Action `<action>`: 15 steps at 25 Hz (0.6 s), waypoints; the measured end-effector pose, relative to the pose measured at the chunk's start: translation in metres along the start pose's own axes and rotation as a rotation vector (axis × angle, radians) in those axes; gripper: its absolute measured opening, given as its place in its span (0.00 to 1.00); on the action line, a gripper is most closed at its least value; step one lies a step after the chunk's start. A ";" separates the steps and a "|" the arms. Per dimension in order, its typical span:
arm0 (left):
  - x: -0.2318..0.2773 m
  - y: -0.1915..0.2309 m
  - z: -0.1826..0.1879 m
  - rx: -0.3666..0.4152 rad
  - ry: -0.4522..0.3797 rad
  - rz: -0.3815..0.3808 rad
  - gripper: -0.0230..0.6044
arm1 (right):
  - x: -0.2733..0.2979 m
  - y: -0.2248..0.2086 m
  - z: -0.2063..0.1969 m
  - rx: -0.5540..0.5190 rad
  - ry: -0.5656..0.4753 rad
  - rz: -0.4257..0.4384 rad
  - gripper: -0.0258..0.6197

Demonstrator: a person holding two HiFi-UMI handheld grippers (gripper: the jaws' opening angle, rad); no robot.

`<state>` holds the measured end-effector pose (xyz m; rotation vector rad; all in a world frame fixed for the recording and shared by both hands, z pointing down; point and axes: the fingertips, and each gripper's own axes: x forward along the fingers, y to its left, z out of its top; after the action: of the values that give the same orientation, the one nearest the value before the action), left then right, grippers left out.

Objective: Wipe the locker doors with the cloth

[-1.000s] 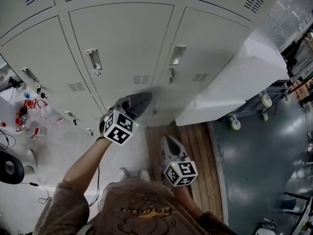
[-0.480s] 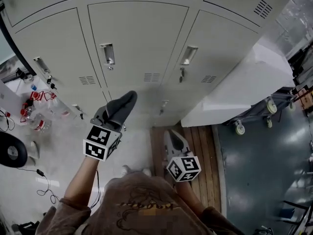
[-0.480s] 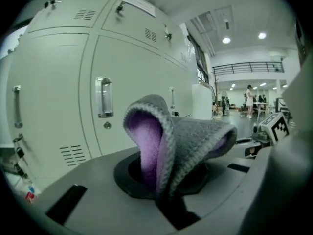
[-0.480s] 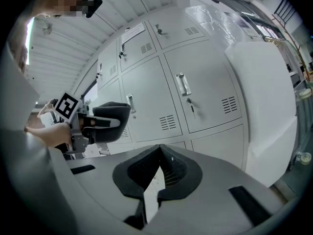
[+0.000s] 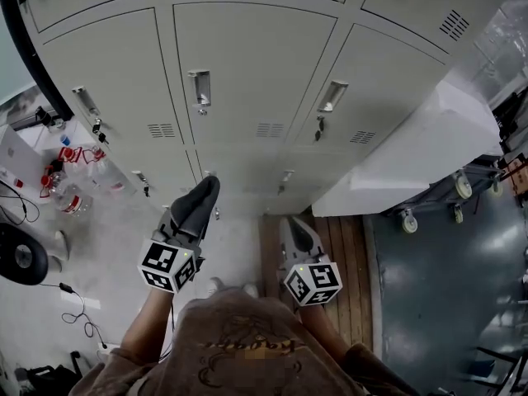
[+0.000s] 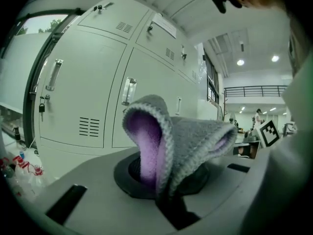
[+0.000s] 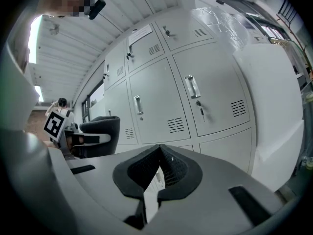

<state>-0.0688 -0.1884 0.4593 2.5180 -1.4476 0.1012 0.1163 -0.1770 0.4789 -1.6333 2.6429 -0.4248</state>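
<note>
- Head view: the left gripper point(image 5: 200, 200) has dropped back and swung left from where it was a second ago, when it sat higher against the lower locker doors point(image 5: 247, 81). Its marker cube now sits low, close to the person's chest.
- The grey cloth point(image 5: 195, 209) is draped over its jaws, the tip pointing up at the bottom row of doors. From here I cannot tell whether it touches them.
- The right gripper point(image 5: 293, 228) has barely shifted. It hangs over the wooden floor strip point(image 5: 342, 246), pointing at the base of the lockers, just left of the white cabinet point(image 5: 412, 151).
- Left gripper view: the left gripper point(image 6: 165, 190) has its jaws clamped tight on the cloth point(image 6: 186, 138). The cloth bunches up in a fold, grey outside and purple inside. The locker doors point(image 6: 83, 97) stand beyond it, and it looks clear of them.
- Right gripper view: the right gripper point(image 7: 158, 153) has its jaws pressed together at the tips with nothing between them. The locker doors point(image 7: 161, 106) fill the view ahead. The cloth point(image 7: 100, 126) shows off to the left on the other gripper.
</note>
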 end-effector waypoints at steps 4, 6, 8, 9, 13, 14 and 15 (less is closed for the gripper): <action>-0.005 0.002 -0.013 -0.030 -0.011 -0.002 0.10 | 0.002 0.007 -0.003 -0.002 -0.008 0.008 0.04; -0.007 0.004 -0.020 -0.031 -0.008 0.002 0.10 | 0.003 0.010 -0.006 -0.001 -0.010 0.010 0.04; -0.009 0.007 -0.026 -0.023 -0.002 0.013 0.10 | 0.004 0.014 -0.008 -0.004 -0.009 0.012 0.04; -0.010 0.008 -0.028 -0.022 -0.001 0.021 0.10 | 0.005 0.015 -0.009 -0.007 -0.008 0.012 0.04; -0.016 0.014 -0.031 -0.029 -0.009 0.056 0.10 | 0.006 0.020 -0.012 -0.015 -0.006 0.015 0.04; -0.017 0.015 -0.030 -0.031 -0.013 0.059 0.10 | 0.006 0.021 -0.012 -0.014 -0.004 0.017 0.04; -0.018 0.015 -0.030 -0.032 -0.016 0.060 0.10 | 0.006 0.022 -0.013 -0.013 -0.002 0.020 0.04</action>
<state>-0.0892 -0.1733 0.4875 2.4559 -1.5190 0.0671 0.0921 -0.1698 0.4870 -1.6088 2.6637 -0.4070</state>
